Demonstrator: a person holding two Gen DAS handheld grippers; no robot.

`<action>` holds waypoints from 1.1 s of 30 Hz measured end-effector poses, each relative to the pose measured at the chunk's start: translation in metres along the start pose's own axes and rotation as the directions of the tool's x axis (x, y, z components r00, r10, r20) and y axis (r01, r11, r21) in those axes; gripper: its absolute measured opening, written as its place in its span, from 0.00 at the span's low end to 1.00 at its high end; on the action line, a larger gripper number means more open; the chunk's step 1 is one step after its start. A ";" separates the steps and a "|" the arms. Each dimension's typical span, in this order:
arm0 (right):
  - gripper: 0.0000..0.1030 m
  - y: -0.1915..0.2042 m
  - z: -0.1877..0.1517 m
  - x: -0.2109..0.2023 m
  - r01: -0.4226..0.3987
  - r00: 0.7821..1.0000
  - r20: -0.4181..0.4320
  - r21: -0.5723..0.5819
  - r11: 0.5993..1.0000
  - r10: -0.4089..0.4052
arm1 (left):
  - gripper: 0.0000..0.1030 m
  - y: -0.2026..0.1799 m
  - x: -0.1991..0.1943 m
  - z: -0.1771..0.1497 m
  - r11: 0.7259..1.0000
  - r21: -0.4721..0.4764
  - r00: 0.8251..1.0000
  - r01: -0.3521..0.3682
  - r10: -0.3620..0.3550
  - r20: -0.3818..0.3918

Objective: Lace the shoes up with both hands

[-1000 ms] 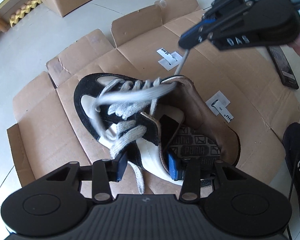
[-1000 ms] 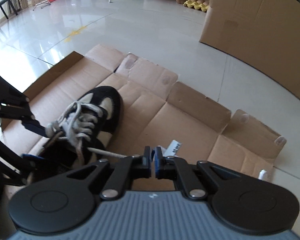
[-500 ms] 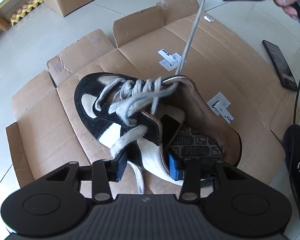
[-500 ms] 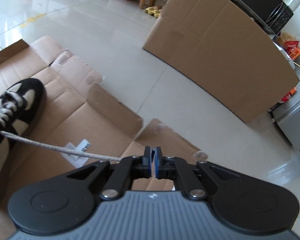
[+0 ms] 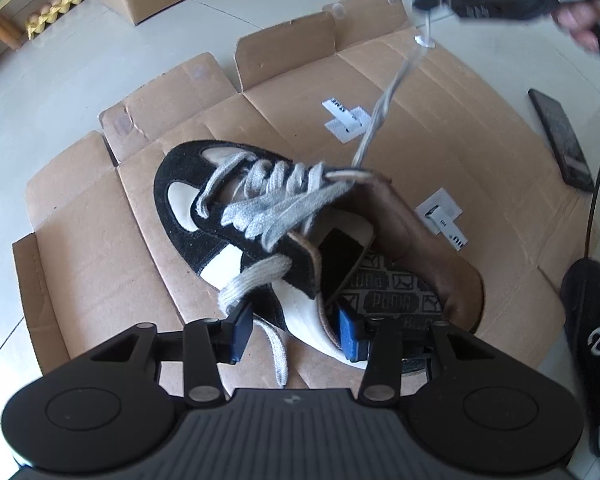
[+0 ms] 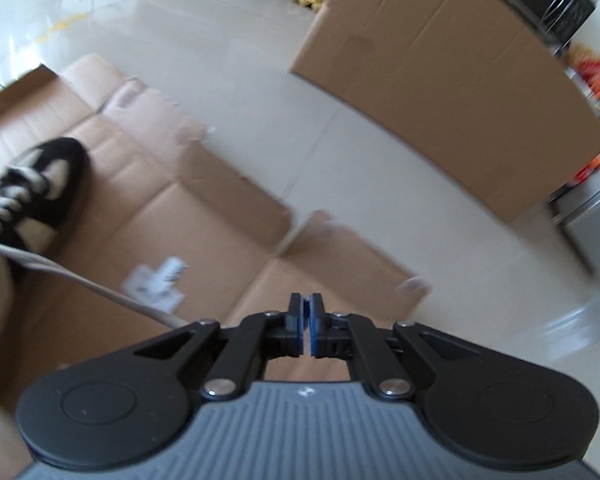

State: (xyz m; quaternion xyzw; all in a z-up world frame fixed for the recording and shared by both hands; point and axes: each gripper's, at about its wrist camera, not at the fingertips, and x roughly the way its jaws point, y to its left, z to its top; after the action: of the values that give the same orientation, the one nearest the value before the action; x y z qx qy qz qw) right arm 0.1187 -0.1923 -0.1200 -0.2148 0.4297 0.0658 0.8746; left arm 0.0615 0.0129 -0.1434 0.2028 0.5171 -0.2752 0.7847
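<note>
While closing left tongs (image 5: 296, 330) straddle the shoe (image 5: 284, 240), right tongs (image 6: 305, 330) part, lace (image 5: 380, 116) slack.

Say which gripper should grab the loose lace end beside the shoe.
Left gripper. Its closing jaws straddle the shoe's side and that lace end; the right gripper's opening jaws, contents unclear, sit far off up the other lace.

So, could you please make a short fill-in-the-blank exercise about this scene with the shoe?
1. The shoe lies on flattened ____.
2. The lace running up to the right gripper is ____ in colour.
3. A dark ____ lies at the cardboard's right edge.

Missing words: cardboard; grey; phone
</note>
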 end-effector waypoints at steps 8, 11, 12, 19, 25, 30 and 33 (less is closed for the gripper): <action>0.29 0.048 0.005 -0.028 -0.365 0.931 0.015 0.032 0.930 0.365 | 0.23 0.004 -0.014 -0.003 0.998 -0.047 0.999 0.031 -0.029 0.034; 0.33 0.064 0.008 -0.032 -0.492 0.870 0.012 0.047 0.869 0.492 | 0.23 0.002 -0.013 -0.004 0.999 -0.047 0.999 0.014 -0.012 0.036; 0.36 0.070 0.009 -0.032 -0.521 0.854 0.010 0.049 0.852 0.521 | 0.24 0.001 -0.013 -0.004 0.999 -0.046 0.999 0.005 -0.003 0.037; 0.14 0.103 0.013 -0.008 -0.533 0.843 -0.033 0.078 0.843 0.536 | 0.33 0.009 -0.004 -0.005 0.996 -0.090 0.999 -0.006 0.011 0.046; 0.07 0.113 0.005 -0.018 -0.446 0.893 -0.001 0.118 0.887 0.449 | 0.32 0.014 0.002 -0.002 0.995 -0.096 0.996 0.005 0.004 0.093; 0.09 0.133 0.009 -0.031 -0.391 0.920 0.017 0.105 0.914 0.391 | 0.24 0.026 -0.003 0.008 0.994 -0.089 0.986 -0.061 0.074 0.150; 0.14 0.135 0.014 -0.028 -0.404 0.913 -0.018 0.110 0.908 0.409 | 0.24 0.033 -0.002 0.008 0.995 -0.099 0.994 -0.030 0.040 0.101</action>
State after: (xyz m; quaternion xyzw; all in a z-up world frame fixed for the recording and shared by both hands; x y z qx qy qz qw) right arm 0.0711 -0.0630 -0.1334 -0.0763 0.4854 0.2197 0.8428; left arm 0.0879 0.0339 -0.1377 0.1592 0.4852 -0.2459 0.8239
